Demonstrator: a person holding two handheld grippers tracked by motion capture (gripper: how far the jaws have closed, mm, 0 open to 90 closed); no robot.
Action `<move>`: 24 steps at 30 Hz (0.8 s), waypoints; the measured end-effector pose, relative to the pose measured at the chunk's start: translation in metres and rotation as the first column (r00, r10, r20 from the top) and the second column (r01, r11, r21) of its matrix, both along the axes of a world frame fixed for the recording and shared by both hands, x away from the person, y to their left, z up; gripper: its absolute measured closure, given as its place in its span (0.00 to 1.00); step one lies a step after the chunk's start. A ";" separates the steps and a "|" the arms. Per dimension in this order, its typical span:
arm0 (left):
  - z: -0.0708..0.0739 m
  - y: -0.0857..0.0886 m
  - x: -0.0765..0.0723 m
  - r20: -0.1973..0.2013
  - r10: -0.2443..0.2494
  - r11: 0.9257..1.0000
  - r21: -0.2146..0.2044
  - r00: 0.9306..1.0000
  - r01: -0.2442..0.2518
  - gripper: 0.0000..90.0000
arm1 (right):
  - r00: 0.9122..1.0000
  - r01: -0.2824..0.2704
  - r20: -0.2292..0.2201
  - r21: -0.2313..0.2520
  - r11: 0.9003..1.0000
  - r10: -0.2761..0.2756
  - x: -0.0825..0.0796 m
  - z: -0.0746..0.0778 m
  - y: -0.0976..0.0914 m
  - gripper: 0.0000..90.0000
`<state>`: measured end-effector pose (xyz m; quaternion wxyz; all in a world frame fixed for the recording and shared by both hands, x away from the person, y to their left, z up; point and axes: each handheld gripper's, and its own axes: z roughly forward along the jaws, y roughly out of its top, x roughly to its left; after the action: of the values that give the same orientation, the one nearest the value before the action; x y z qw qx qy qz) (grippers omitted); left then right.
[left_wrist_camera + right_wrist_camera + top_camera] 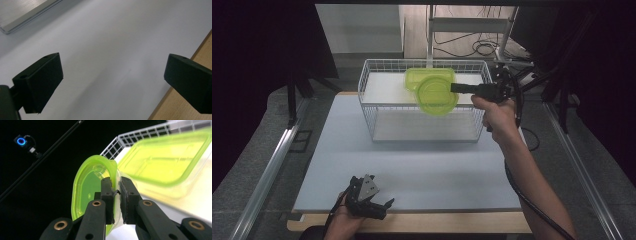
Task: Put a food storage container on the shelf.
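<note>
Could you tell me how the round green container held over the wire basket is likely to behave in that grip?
The round container looks thin and see-through, so probably light and a little flexible. The right tongs pinch only its rim, so it may swing or slip. Its smooth plastic looks slippery.

The wire basket (374, 107) stands on the table (412, 170) at its far side. A box (419, 75) lies inside the basket; a round lid (434, 97) is above the basket, in front of the box.

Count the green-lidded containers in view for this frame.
2. A round container is clamped at its rim by the right hand-held gripper, held above the wire basket. A rectangular container sits on the basket's far side. Part of it is hidden behind the round one.
</note>
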<state>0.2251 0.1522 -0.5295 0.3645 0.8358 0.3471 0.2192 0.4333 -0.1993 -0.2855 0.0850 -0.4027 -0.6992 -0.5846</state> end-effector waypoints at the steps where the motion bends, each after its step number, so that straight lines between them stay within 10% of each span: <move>1: 0.000 0.000 0.000 -0.001 -0.001 1.000 0.001 1.000 0.001 0.02 | 1.000 0.009 0.004 0.003 1.000 -0.009 0.002 0.003 0.001 0.91; 24: 0.000 0.001 0.000 -0.005 -0.007 1.000 0.006 1.000 0.007 0.02 | 0.984 0.176 0.038 -0.037 0.984 -0.174 0.044 0.024 0.030 0.91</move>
<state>0.2250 0.1528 -0.5296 0.3619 0.8387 0.3443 0.2170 0.4771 -0.1688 -0.2619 0.0133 -0.4541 -0.6739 -0.5826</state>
